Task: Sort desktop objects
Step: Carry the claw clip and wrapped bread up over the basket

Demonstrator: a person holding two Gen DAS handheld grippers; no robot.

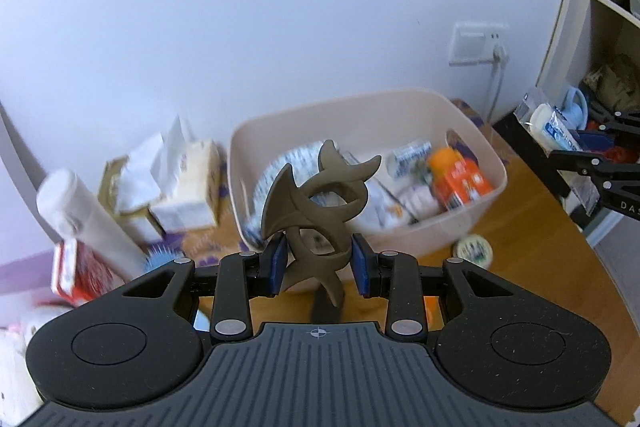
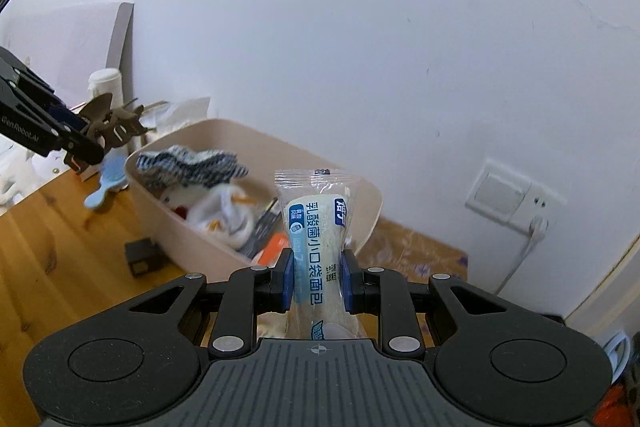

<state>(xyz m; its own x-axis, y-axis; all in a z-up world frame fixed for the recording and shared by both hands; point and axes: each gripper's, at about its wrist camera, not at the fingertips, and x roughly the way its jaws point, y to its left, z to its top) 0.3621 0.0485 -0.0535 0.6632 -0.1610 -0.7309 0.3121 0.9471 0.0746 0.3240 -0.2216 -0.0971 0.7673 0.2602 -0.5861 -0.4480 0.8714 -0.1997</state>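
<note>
Sorting midway: beige bin already holds several items. Left gripper clamps brown hair claw, right gripper clamps bread packet, both near bin. Blue brush, round tin left on counter beside bin.

White wall with a thin crack, wall socket, wooden table, open shelf, soft daylight.

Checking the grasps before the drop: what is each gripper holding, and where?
Left gripper clamps a brown hair claw at its lower end. Right gripper pinches a wrapped bread packet around its middle.
</note>
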